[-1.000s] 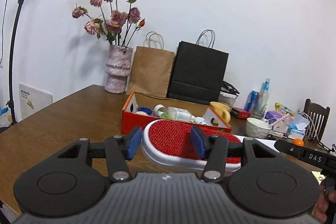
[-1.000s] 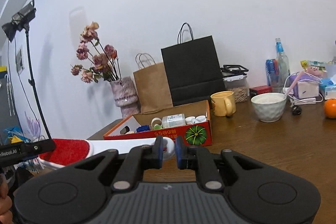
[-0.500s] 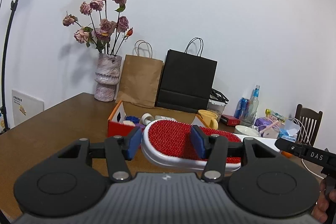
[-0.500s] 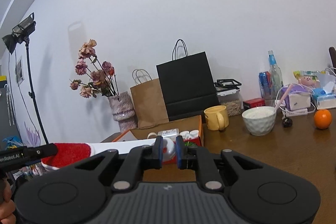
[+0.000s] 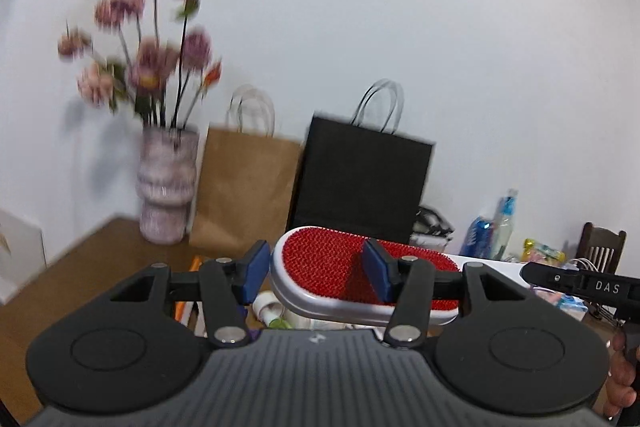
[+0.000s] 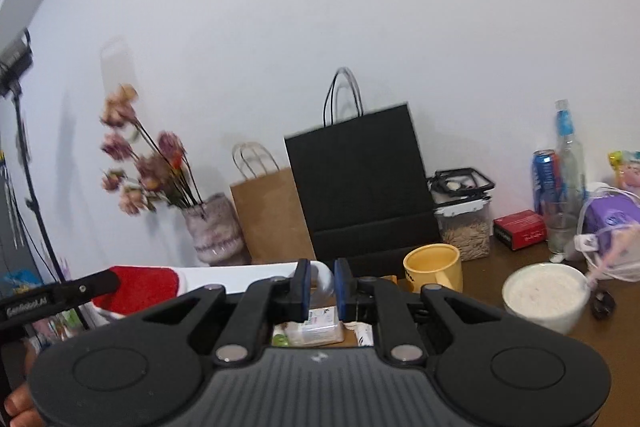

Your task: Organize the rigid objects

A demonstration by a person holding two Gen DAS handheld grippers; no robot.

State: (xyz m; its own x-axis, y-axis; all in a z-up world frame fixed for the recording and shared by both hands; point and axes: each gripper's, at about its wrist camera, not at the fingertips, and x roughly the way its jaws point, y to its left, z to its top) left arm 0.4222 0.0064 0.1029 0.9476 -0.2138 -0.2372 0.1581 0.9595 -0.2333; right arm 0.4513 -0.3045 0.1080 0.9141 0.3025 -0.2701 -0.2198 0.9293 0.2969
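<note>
A lint brush with a red bristle head point(image 5: 328, 259) and a white handle point(image 6: 240, 273) hangs level between my two grippers. My left gripper point(image 5: 316, 267) is shut on the red head, its blue pads point(image 5: 252, 273) at the head's end and across its face. My right gripper point(image 6: 320, 279) is shut on the rounded tip of the handle. Both hover over the red cardboard box point(image 5: 195, 262), which the gripper bodies largely hide. White bottles and a small packet point(image 6: 316, 327) inside it show under the fingers.
Along the wall stand a vase of dried flowers point(image 5: 168, 187), a brown paper bag point(image 5: 244, 187) and a black paper bag point(image 5: 360, 183). Further right are a yellow mug point(image 6: 432, 267), a white bowl point(image 6: 544, 295), a clear container point(image 6: 464, 219), a bottle point(image 6: 568, 179) and a chair point(image 5: 600, 243).
Both grippers carried the brush forward and upward toward the bags. The red box slid from in front of the fingers to underneath them. Neither grip has changed.
</note>
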